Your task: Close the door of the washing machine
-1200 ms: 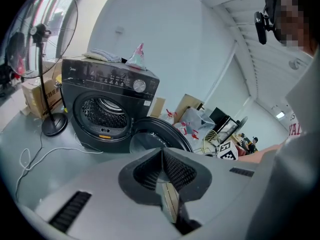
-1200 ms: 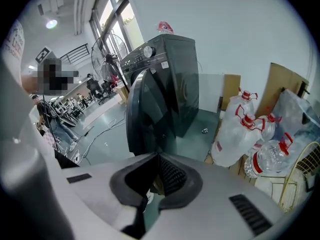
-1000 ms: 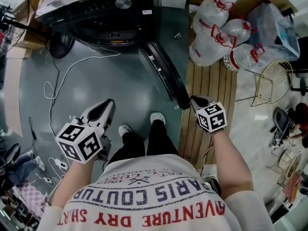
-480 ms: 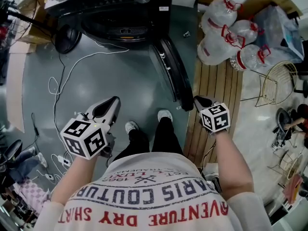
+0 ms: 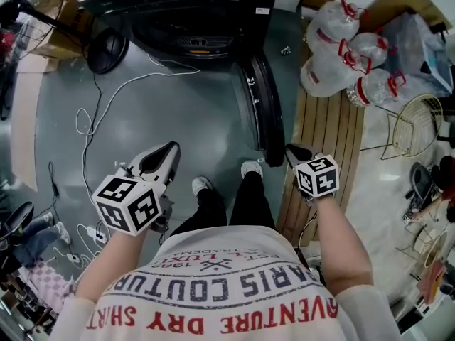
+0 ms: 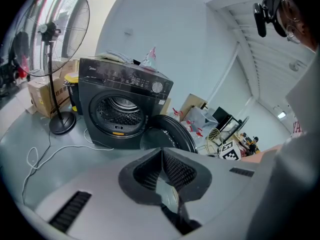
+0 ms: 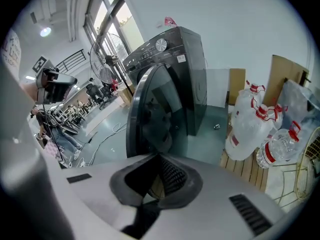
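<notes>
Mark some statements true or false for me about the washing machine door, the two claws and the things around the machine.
1. The washing machine door stands open. True.
2. The left claw is touching the door. False: it hangs well apart from it over the grey floor; the right claw is the one by the door's outer edge.
3. Both claws are shut with nothing between them. True.
4. The big water bottles stand to the left of the washing machine. False: they are to its right.
5. A standing fan is beside the machine. True.

White lettered T-shirt (image 5: 213, 293), black trousers (image 5: 238, 203)
</notes>
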Demonstrator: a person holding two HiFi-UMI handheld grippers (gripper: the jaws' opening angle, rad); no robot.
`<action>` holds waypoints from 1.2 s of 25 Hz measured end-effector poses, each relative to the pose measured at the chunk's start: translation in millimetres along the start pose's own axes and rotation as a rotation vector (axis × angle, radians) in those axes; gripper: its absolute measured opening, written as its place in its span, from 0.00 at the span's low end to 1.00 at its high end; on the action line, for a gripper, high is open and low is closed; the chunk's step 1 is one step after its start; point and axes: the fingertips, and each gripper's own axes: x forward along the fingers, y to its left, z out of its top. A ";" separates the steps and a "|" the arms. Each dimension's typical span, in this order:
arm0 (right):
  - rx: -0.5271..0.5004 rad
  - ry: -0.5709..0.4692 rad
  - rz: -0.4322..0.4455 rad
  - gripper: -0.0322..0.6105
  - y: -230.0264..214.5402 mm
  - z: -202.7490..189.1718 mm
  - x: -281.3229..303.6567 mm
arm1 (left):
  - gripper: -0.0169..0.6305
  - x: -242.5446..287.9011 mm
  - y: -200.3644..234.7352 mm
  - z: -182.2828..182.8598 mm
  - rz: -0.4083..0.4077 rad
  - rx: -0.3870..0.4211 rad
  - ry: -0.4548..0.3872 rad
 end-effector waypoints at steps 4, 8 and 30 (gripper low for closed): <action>-0.003 0.000 0.013 0.09 17.8 2.7 8.2 | 0.08 -10.3 13.2 -7.3 0.007 -0.010 0.007; -0.007 -0.001 0.028 0.09 34.6 6.5 16.3 | 0.08 -20.2 22.4 -11.4 0.009 -0.015 0.006; -0.056 -0.018 0.065 0.09 126.2 32.0 67.2 | 0.08 -84.4 106.2 -54.3 0.030 -0.093 -0.004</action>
